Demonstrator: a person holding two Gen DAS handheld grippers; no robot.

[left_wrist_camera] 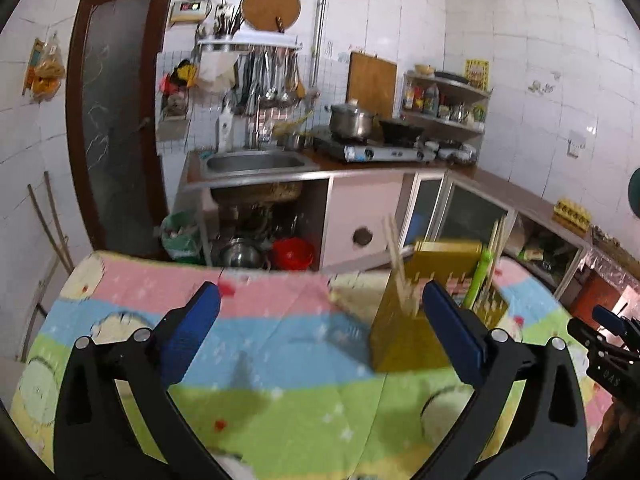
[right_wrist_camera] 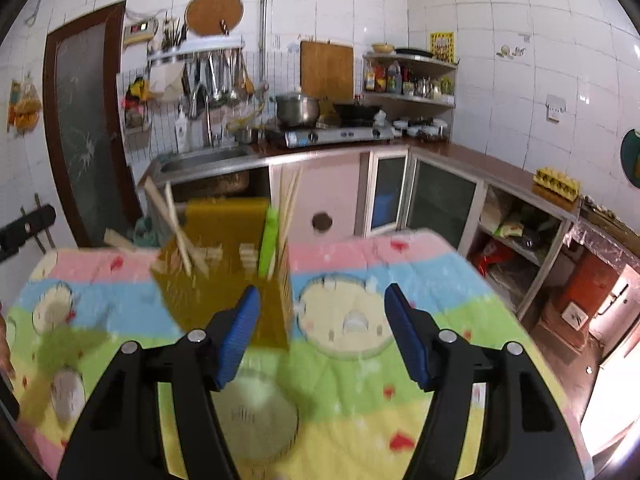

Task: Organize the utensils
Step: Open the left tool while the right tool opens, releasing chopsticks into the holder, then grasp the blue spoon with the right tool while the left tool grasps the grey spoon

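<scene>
Left claw (left_wrist_camera: 320, 332) wide open, nothing between the blue pads. Right claw (right_wrist_camera: 322, 336) also open and empty. Yellow utensil holder (left_wrist_camera: 416, 320) stands upright on the bench (left_wrist_camera: 280, 344) with its striped cartoon cloth; wooden chopsticks (left_wrist_camera: 396, 256) and a green utensil (left_wrist_camera: 478, 280) stick out the top. From the left wrist view, the right claw body reads "OAS". Other labels are too blurred to read.
</scene>
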